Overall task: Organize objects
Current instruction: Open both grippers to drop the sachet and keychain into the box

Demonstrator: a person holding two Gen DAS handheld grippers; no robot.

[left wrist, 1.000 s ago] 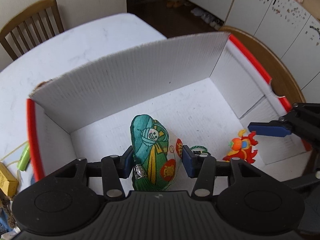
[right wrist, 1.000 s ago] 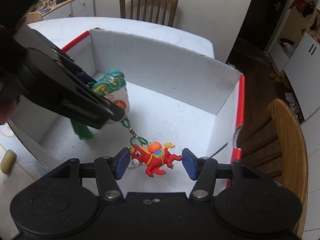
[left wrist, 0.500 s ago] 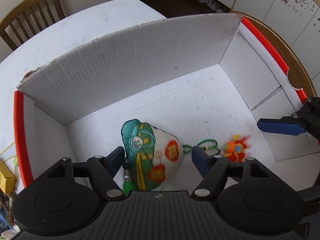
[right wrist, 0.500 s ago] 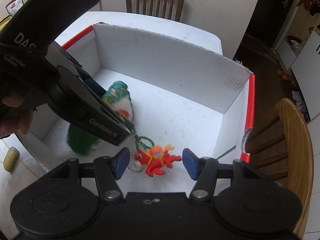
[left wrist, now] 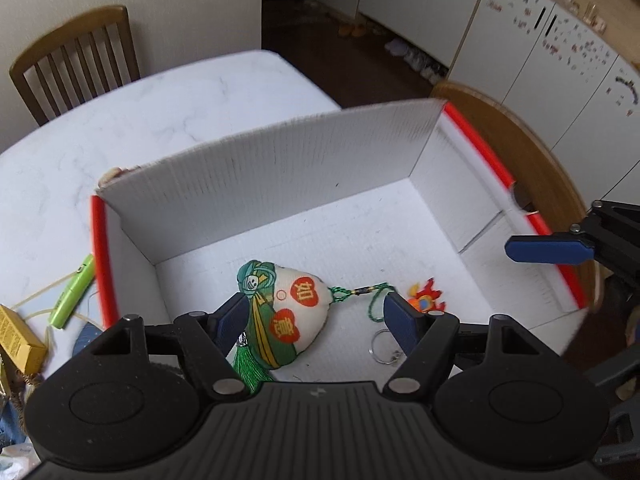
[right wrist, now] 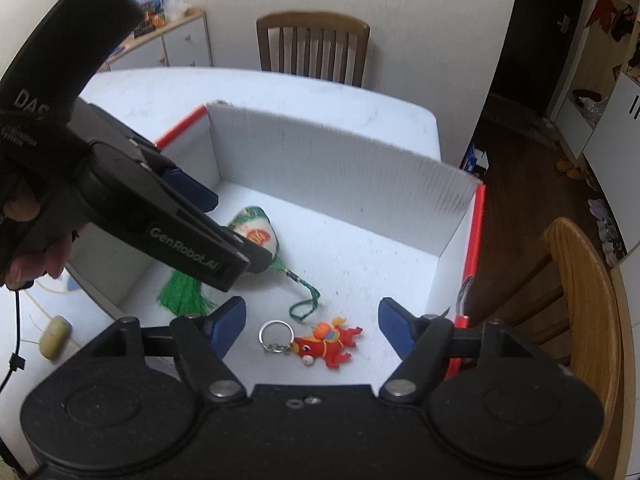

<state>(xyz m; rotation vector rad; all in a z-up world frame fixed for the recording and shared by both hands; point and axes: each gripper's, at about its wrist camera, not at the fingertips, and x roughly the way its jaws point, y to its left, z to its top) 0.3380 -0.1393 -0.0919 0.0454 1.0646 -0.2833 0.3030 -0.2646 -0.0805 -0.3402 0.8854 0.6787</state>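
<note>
**Two charms on the box floor, both grippers spread above them**

White corrugated box (left wrist: 256,184) with red-edged side walls sits on the white bench (left wrist: 120,120); two wooden chairs at the bench, one (right wrist: 312,48) at the far side, one (right wrist: 580,300) just beside the box's right wall.

Left gripper (left wrist: 316,316) points steeply down into the box; jaws spread, blue pads either side of the stuffed sachet (left wrist: 288,316) but not pressing on it; nothing pinched. Sachet lies on the box floor, white cloth with green wrap and red heart patches; green tassel (right wrist: 184,292) trails toward the near wall; green cord loop (right wrist: 306,304) runs from its other end toward the right.

Right gripper (right wrist: 312,324) also angled down over the box; jaws opening at this moment; between them, lower down, the red horse keychain (right wrist: 330,344) lies flat on the box floor, free of both pads; its metal ring (right wrist: 276,334) lies to its left, close by the cord loop; whether ring and cord touch, cannot tell.

A hand (right wrist: 32,256) grips the left gripper's handle, seen from the right wrist view.

Outside the box, on the bench to its left: a green marker-like stick (left wrist: 72,292), just beside the red edge; a yellow packet (left wrist: 18,332) nearer the frame edge; a small beige oblong (right wrist: 54,338).
</note>
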